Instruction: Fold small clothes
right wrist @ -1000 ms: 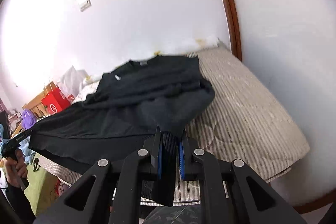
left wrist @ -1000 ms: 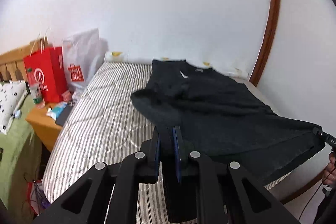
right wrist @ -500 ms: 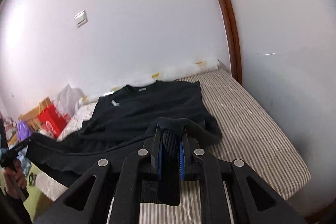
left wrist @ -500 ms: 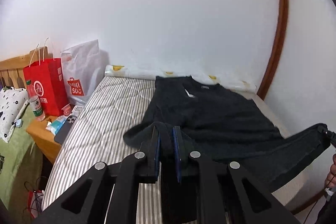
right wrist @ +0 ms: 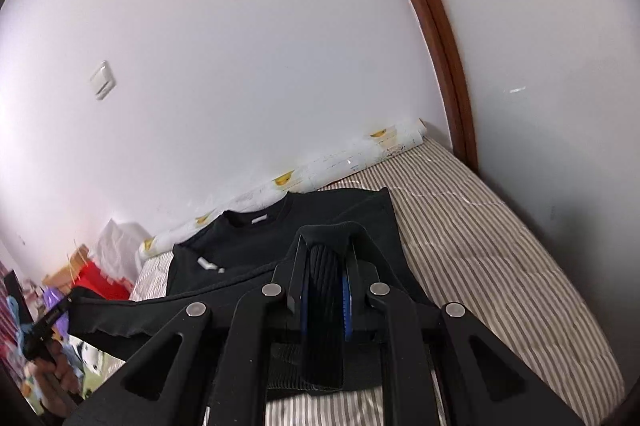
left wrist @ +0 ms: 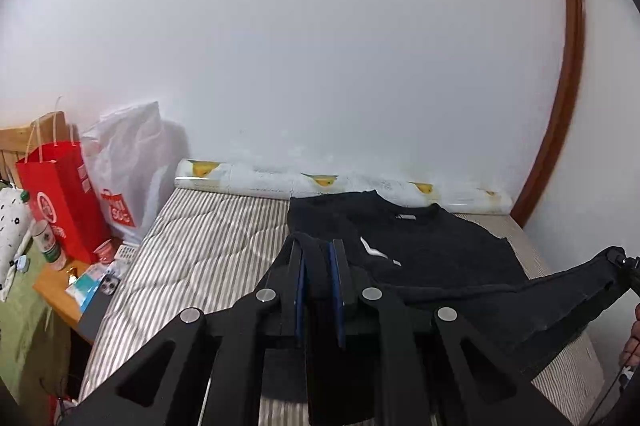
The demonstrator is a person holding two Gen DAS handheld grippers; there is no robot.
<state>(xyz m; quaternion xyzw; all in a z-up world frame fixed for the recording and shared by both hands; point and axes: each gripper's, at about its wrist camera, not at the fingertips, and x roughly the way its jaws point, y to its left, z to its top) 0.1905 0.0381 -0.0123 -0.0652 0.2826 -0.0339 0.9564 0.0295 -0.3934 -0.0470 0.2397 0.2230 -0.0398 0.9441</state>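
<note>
A black sweatshirt (left wrist: 424, 250) lies on the striped mattress (left wrist: 208, 246) with its collar toward the far wall. My left gripper (left wrist: 318, 246) is shut on the left corner of its hem and holds it lifted over the garment. My right gripper (right wrist: 326, 242) is shut on the ribbed right hem corner. The sweatshirt (right wrist: 248, 242) also shows in the right wrist view, its hem stretched taut between the two grippers. The right gripper tip (left wrist: 618, 260) shows at the right edge of the left wrist view. The left gripper (right wrist: 52, 316) shows at the left edge of the right wrist view.
A white wall stands right behind the mattress, with a rolled sheet (left wrist: 340, 182) along its base. A red paper bag (left wrist: 60, 202) and a white bag (left wrist: 128, 170) stand at the mattress's left. A wooden bedside table (left wrist: 60, 290) holds a phone and small items. Brown door trim (right wrist: 448, 66) rises at the right.
Both grippers have carried the hem up and forward toward the collar. The lower half of the sweatshirt has lifted off the mattress and now hangs taut between them.
</note>
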